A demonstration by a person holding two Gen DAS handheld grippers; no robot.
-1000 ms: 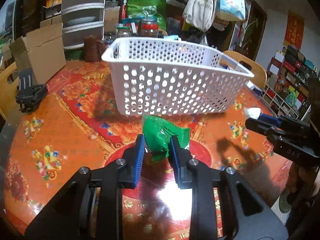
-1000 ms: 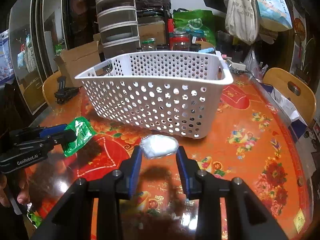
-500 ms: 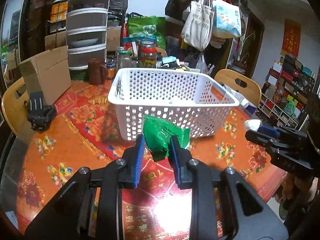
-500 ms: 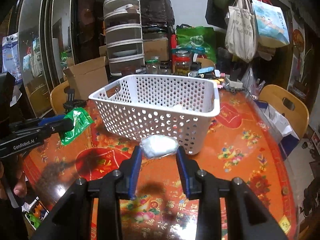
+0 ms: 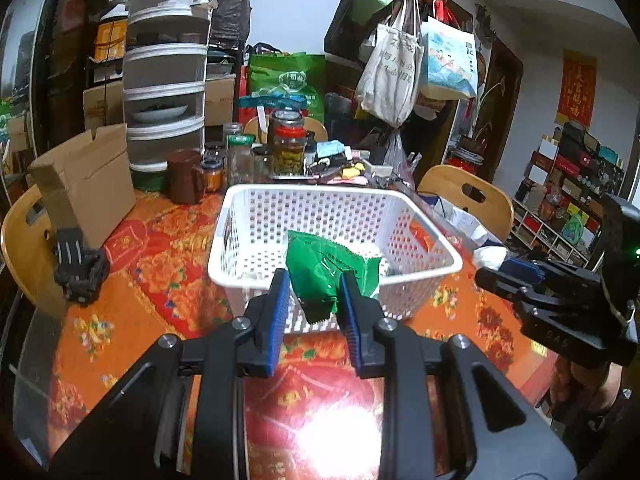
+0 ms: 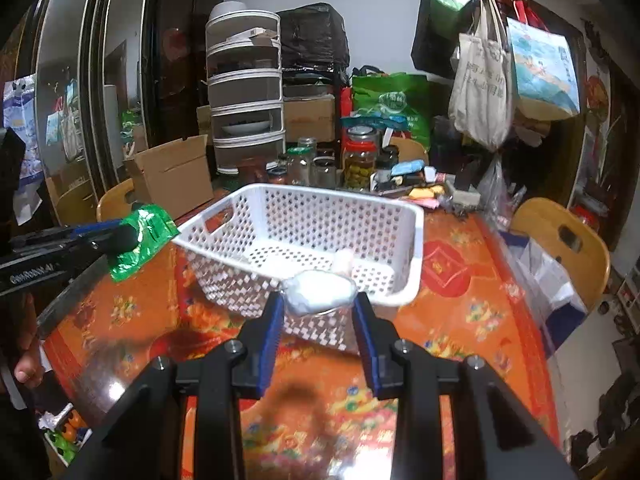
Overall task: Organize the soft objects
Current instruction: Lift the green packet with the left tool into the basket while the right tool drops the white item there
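My left gripper (image 5: 312,282) is shut on a green soft packet (image 5: 330,266) and holds it up in front of the near rim of the white perforated basket (image 5: 240,248). My right gripper (image 6: 318,304) is shut on a white soft bundle (image 6: 320,292), raised at the basket's near rim (image 6: 412,276). A small white item (image 6: 343,260) lies inside the basket. In the right wrist view the left gripper (image 6: 120,238) with the green packet (image 6: 140,236) is at the left. In the left wrist view the right gripper (image 5: 500,266) with the white bundle (image 5: 490,256) is at the right.
The round table (image 5: 132,292) has a red and orange flowered cover. Glass jars (image 5: 288,148), a brown pot (image 5: 184,176), a cardboard box (image 5: 88,176) and a black clip-like object (image 5: 78,268) stand behind and left of the basket. Wooden chairs (image 5: 468,196) surround the table.
Both grippers have risen with their loads, so I now look down into the basket instead of at its side wall. Both stay shut on their items.
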